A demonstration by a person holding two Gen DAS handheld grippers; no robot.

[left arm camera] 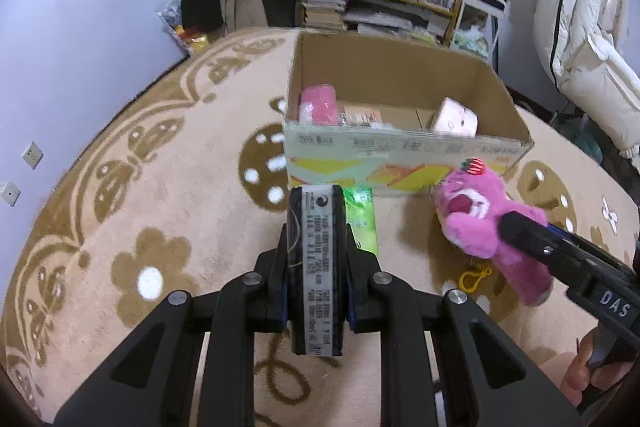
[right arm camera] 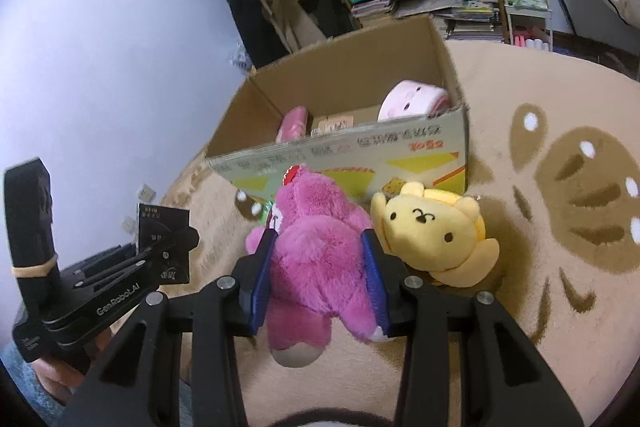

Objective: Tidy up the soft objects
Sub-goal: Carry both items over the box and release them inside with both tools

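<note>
Right wrist: pink plush bear (right arm camera: 316,259) btwn right claw (right arm camera: 320,259) pads.

Bright, even light; fisheye-bent edges, slight blur.

Left gripper (left arm camera: 316,259) jaws clamped; right gripper (right arm camera: 320,263) jaws gripping.

I note both units are matte black: the left hand-held gripper (left arm camera: 316,267) and right hand-held gripper (right arm camera: 320,267) have angular linkage arms, round silver pivot screws, blue finger pads (right arm camera: 262,283), and white "GenRobot.AI" and "DAS" lettering.
</note>
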